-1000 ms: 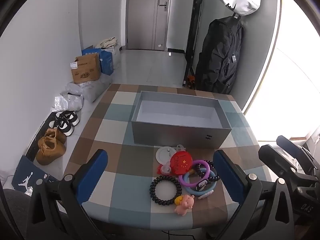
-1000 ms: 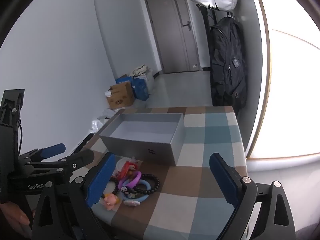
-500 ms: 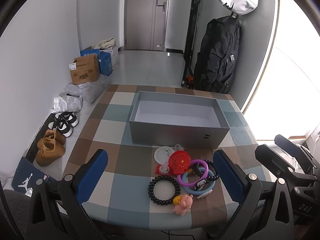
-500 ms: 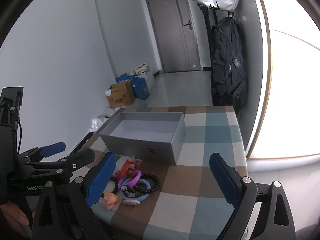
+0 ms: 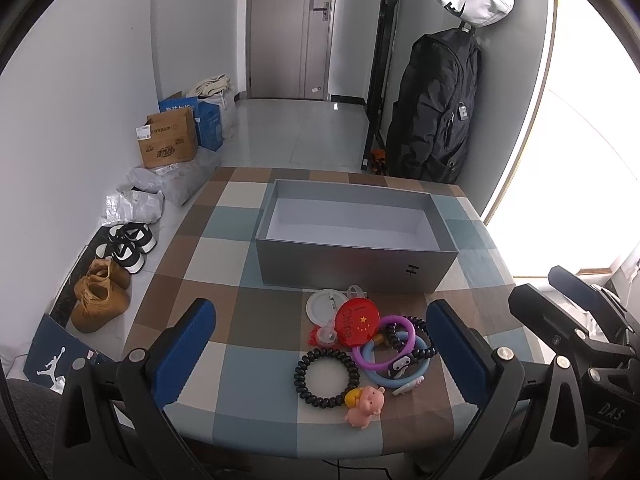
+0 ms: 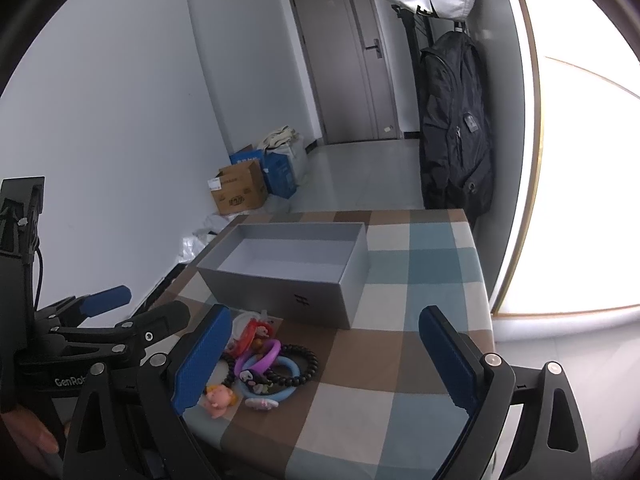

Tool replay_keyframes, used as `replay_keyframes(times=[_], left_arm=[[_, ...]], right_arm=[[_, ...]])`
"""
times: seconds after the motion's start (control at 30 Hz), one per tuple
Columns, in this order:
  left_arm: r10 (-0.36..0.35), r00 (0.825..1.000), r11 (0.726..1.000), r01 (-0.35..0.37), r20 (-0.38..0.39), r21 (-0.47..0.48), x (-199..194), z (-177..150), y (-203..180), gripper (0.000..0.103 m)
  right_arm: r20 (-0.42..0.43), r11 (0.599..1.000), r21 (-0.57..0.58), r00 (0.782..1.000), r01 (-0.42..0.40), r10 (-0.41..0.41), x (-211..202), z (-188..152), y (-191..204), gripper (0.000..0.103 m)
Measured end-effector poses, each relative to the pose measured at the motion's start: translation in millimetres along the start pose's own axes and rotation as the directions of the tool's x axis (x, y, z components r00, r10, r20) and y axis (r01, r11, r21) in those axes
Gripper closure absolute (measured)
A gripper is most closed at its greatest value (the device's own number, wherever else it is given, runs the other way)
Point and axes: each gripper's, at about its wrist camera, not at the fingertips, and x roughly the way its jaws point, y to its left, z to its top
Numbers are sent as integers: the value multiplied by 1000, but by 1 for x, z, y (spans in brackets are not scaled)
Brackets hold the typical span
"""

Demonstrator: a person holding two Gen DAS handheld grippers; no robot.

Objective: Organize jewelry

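An open, empty grey box (image 5: 354, 236) stands on the checked table (image 5: 224, 312); it also shows in the right wrist view (image 6: 288, 268). In front of it lies a pile of jewelry: a black coil bracelet (image 5: 326, 376), a purple ring (image 5: 386, 344), a blue ring (image 5: 396, 366), a red round badge (image 5: 358, 320), a white disc (image 5: 324, 304) and a pink pig charm (image 5: 365, 400). The pile shows in the right wrist view (image 6: 268, 364) too. My left gripper (image 5: 320, 352) is open above the table's near edge, empty. My right gripper (image 6: 320, 360) is open, empty, right of the pile.
Shoes (image 5: 116, 272) and cardboard boxes (image 5: 168, 144) lie on the floor left of the table. A black backpack (image 5: 436, 108) hangs on the wall behind. A bright window is at the right. The table's near edge is just under both grippers.
Both grippers have drifted slightly; the view shifts a little. Nothing on the table has moved.
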Motion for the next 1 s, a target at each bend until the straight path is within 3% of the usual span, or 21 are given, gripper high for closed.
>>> replay_keyframes(times=[1.0], left_arm=[[1,1000,1000,-1,-13,1,2,-4,-2,1]], right_arm=[[-22,1000,0,1000,8,-8,4,-4,0,8]])
